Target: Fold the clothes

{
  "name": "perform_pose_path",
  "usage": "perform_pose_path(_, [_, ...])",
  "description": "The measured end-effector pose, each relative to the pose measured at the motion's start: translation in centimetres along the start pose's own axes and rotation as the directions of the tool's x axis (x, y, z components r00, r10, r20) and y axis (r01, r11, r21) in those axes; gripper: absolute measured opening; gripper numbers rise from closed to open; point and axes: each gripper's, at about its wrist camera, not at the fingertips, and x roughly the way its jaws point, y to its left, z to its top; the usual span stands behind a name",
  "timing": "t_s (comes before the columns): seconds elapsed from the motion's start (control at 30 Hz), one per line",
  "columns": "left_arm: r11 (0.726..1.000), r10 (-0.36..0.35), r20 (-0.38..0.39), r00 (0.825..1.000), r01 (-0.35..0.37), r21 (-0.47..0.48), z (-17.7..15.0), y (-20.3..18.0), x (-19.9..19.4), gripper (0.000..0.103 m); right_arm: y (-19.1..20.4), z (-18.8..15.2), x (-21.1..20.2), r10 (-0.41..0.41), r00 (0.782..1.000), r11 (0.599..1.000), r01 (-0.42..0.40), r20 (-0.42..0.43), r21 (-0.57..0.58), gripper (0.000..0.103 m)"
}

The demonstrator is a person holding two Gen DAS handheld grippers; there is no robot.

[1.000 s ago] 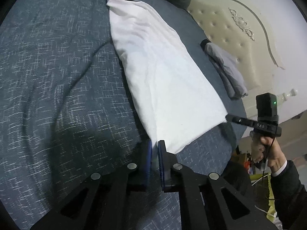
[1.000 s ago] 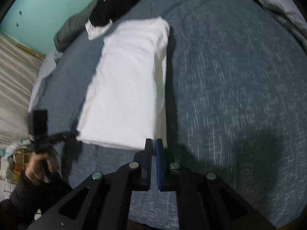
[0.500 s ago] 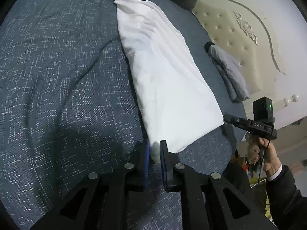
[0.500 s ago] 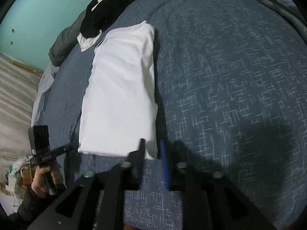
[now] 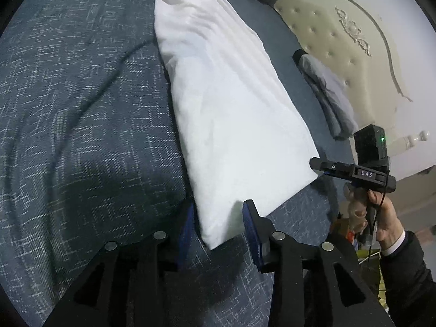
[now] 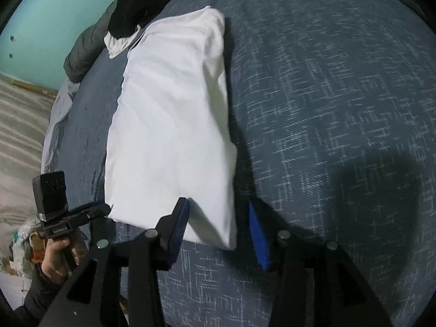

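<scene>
A white garment [image 5: 231,103] lies folded into a long strip on the blue bedspread [image 5: 81,109]. My left gripper [image 5: 218,212] is open, its jaws on either side of the strip's near left corner. My right gripper [image 6: 218,212] is open, its jaws on either side of the near right corner of the garment [image 6: 174,125]. The right gripper also shows in the left wrist view [image 5: 316,163], at the hem's far corner. The left gripper also shows in the right wrist view [image 6: 106,207]. Neither holds cloth.
A grey folded garment [image 5: 327,95] lies by the cream tufted headboard [image 5: 340,41]. A black garment [image 6: 136,2] and grey clothes [image 6: 84,54] are piled beyond the strip's far end. The bed's edge runs along the left in the right wrist view.
Both grippers were shut on the near corners of the white garment. Both have opened and let it go; it now lies flat on the bed.
</scene>
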Motion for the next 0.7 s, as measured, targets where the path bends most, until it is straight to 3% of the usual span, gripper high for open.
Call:
perform_pose_path(0.3, [1.000, 0.022, 0.014, 1.000, -0.022, 0.016, 0.7, -0.7, 1.2, 0.036, 0.4, 0.3, 0.3, 0.022, 1.000, 1.000, -0.022, -0.009, -0.008, 0.045])
perform_pose_path(0.4, [0.999, 0.037, 0.016, 0.999, -0.038, 0.029, 0.7, -0.9, 1.3, 0.025, 0.5, 0.4, 0.4, 0.024, 1.000, 1.000, -0.024, -0.012, -0.012, 0.044])
perform_pose_path(0.53, [0.999, 0.040, 0.018, 0.999, -0.040, 0.035, 0.7, -0.8, 1.3, 0.022, 1.1, 0.5, 0.6, 0.006, 1.000, 0.999, -0.007, -0.012, -0.043, 0.031])
perform_pose_path(0.7, [0.997, 0.058, 0.010, 0.998, -0.059, 0.058, 0.9, -1.1, 1.5, 0.022, 1.1, 0.8, 1.0, -0.011, 1.000, 0.999, 0.010, -0.024, -0.033, 0.031])
